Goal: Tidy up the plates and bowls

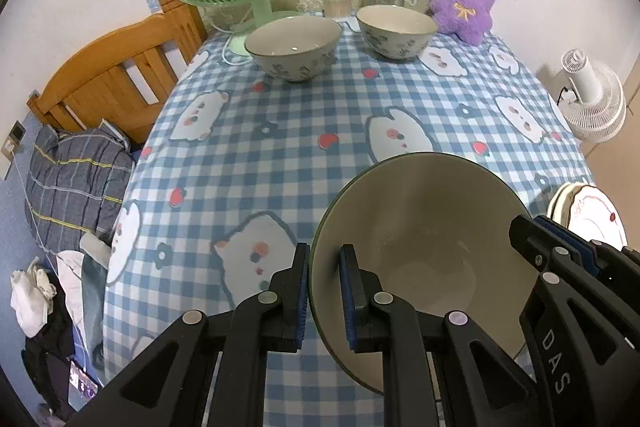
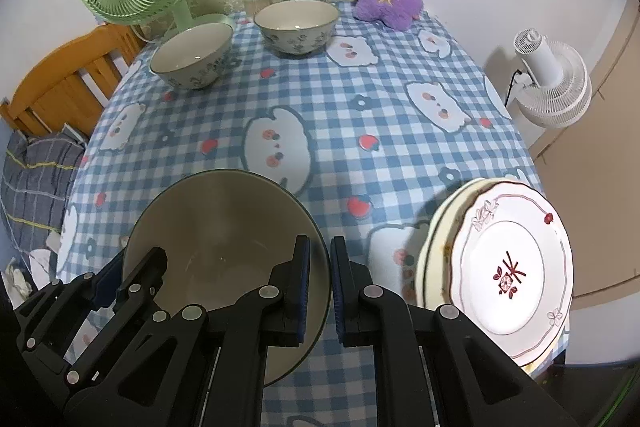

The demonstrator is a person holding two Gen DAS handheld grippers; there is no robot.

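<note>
Holding: my left gripper [image 1: 324, 291] — clamped on bowl [image 1: 424, 235] rim
Right gripper [image 2: 319, 291]: pinching opposite rim — plates [image 2: 512, 267] beside

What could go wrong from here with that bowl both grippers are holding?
1. The bowl hangs only by its thin rim, pinched by the left gripper and right gripper on opposite sides; uneven hand motion could make it slip or twist out.
2. The plate stack sits at the table's near right edge, beside the right gripper; a sideways swing could knock it off.
</note>
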